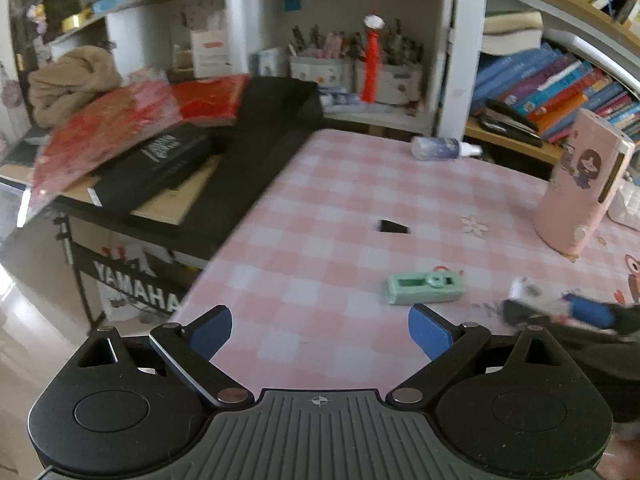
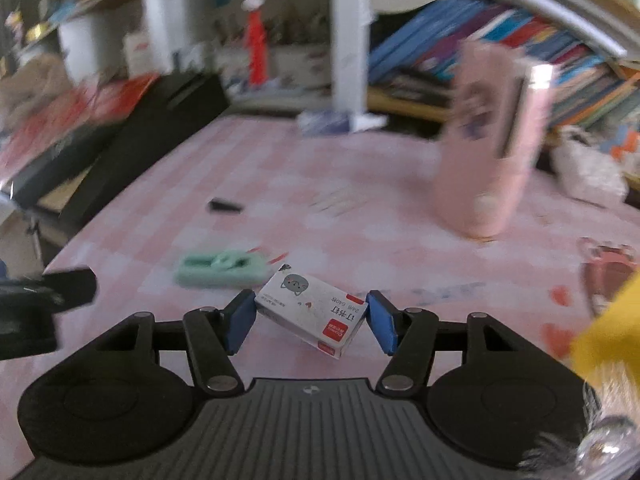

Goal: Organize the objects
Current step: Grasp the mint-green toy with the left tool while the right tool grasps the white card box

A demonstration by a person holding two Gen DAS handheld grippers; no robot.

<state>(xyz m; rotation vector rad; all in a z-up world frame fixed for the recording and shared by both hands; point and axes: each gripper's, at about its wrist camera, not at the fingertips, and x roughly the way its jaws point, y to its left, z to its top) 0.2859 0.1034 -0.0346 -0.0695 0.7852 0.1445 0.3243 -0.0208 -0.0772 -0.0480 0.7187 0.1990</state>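
Pink checked table (image 1: 320, 184) before cluttered white shelving (image 1: 460, 60), rows of books (image 1: 560, 88), glossy pale floor (image 1: 16, 320).

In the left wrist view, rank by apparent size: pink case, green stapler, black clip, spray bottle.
1. pink case, nearer the lens
2. green stapler
3. spray bottle, farther away, so unsure
4. black clip

Gripper (image 2: 311, 322): pads pressed on a small white box (image 2: 310, 312)
Behind box: green case (image 2: 218, 266)
Surface (image 2: 360, 208): pink checked

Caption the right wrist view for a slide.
Right hand-held gripper holds a small white staple box over the pink checked table, green stapler behind.
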